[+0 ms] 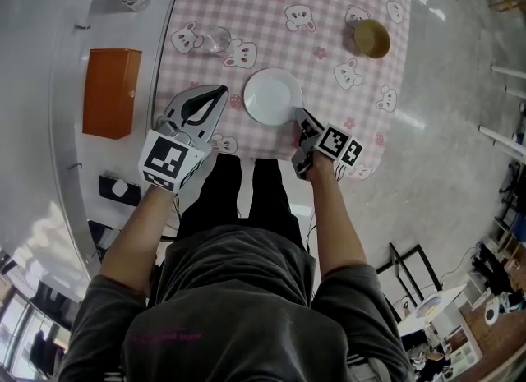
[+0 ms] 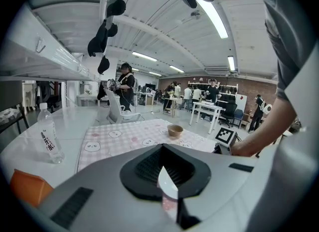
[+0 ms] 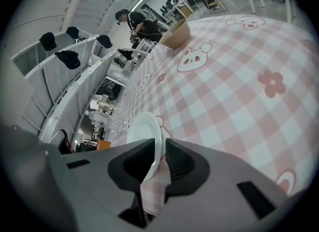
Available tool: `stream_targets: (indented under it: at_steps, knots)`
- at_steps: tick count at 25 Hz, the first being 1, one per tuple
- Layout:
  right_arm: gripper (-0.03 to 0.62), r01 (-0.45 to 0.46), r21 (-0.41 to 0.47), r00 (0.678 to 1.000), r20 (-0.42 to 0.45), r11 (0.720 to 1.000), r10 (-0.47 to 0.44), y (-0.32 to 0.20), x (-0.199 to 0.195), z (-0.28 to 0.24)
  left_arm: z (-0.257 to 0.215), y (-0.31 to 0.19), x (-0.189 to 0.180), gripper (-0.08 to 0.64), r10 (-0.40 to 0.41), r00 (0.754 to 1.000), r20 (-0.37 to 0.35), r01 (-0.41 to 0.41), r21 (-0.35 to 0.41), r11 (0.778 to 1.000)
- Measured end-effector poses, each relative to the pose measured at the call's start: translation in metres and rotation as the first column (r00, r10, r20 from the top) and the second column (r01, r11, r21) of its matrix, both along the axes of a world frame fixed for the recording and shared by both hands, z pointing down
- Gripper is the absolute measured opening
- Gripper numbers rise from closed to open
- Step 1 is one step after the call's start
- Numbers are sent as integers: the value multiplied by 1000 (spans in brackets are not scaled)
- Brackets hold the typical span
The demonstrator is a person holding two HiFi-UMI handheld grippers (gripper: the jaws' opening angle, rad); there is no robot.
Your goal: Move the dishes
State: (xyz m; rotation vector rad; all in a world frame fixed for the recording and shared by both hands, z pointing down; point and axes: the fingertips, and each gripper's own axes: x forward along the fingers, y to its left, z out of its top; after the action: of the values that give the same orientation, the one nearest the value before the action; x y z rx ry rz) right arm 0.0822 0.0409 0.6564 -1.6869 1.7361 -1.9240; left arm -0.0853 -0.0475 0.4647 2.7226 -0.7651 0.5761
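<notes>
"Two dishes?"
"A white plate (image 1: 273, 95), bare, on the checked cloth (image 1: 329, 11) over the bench (image 1: 66, 60), rim clamped by the right gripper (image 3: 154, 163); a brown bowl (image 1: 371, 38) beyond."
"And the left gripper (image 2: 167, 186)?"
"Jaws together, empty. The head view alone shows the bowl's bare inside."

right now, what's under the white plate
The pink checked bear-print tablecloth shows all round the white plate, so it lies under it. The patch beneath is covered; whether anything else sits there cannot be seen. The right hand-held gripper clamps its near rim.
</notes>
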Motion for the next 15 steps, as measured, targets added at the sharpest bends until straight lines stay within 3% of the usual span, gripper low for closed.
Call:
stream_targets:
  at_steps: [6,15]
  knots:
    - [48,-21,49,999,-49,999,24,3,17,-21,-10,0,14,0,32,999,-7,-32,16,999]
    - [48,58,192,967,-253,980,-8,-17,35,-114,-58,-12,50,0,115,991,-65,-110,74,991]
